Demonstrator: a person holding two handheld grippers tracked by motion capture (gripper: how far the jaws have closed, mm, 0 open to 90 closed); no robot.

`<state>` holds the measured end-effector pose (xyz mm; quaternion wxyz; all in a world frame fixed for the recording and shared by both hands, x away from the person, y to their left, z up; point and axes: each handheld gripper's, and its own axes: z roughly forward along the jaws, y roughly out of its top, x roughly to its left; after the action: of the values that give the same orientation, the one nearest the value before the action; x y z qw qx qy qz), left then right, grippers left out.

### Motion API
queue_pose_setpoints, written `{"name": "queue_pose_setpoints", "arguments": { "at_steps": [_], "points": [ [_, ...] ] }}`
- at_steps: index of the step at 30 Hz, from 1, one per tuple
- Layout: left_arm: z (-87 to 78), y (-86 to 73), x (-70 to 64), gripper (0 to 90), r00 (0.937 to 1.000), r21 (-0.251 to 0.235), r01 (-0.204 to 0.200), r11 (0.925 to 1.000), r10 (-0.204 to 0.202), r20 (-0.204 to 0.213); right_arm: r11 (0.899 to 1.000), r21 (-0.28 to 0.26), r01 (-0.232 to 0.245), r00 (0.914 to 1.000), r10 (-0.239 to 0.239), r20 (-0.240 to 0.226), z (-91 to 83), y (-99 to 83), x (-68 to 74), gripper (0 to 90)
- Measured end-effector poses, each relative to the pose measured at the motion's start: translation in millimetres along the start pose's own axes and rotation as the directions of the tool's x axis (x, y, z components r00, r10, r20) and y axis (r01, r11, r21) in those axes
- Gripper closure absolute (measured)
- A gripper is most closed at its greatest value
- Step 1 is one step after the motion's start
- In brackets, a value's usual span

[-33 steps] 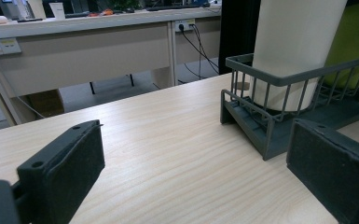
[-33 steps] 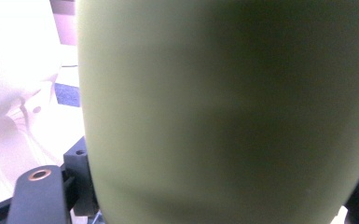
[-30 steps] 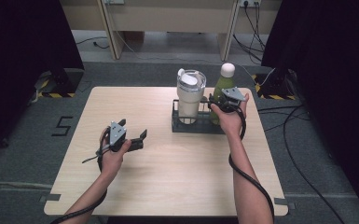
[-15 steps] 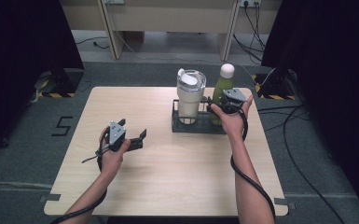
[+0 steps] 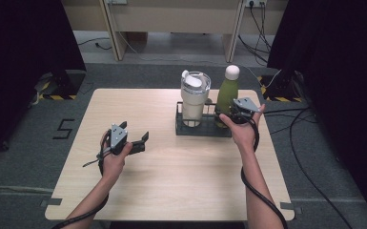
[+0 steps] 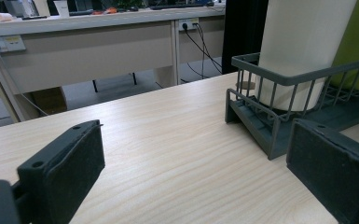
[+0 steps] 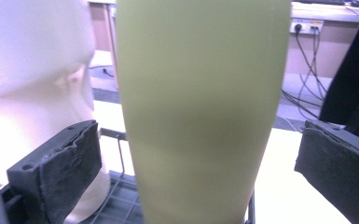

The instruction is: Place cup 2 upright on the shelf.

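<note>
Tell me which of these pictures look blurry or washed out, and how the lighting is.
High view: even overhead light on the table, dark surroundings, fairly sharp. Left gripper view: rack and tabletop crisp, the near pads slightly soft. Right gripper view: the green bottle sits too close and is blurred, and the white tumbler beside it is overexposed and out of focus.

Pale wood-grain table (image 5: 171,191) with a matt finish, dark wire rack (image 6: 279,93) of painted metal, smooth matt green bottle (image 7: 200,102), rough black gripper pads (image 7: 74,163).
</note>
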<state>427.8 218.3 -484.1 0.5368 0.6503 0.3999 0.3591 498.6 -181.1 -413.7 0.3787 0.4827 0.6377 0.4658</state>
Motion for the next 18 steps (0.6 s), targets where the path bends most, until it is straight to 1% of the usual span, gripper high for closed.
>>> {"name": "queue_pose_setpoints", "arguments": {
  "at_steps": [8, 14, 18],
  "points": [
    [-1.2, -0.6, 0.9, 3.4, 1.0, 0.001, 0.003, 1.0, -0.003, -0.007, 1.0, 0.004, -0.019, 0.9998, 0.019, -0.003, -23.1, -11.8, -10.2, 0.2],
    [-2.6, -1.9, 1.4, 3.4, 1.0, 0.006, 0.004, 1.0, -0.004, -0.009, 1.0, 0.016, -0.027, 0.9996, 0.027, -0.005, -42.2, -26.4, -15.9, 0.3],
    [-4.5, -3.4, 3.3, 3.4, 0.9999, 0.006, 0.007, 1.0, -0.006, -0.016, 0.999, 0.016, -0.036, 0.9994, 0.036, -0.001, -56.9, -39.4, -19.2, 0.5]
  ]
}}
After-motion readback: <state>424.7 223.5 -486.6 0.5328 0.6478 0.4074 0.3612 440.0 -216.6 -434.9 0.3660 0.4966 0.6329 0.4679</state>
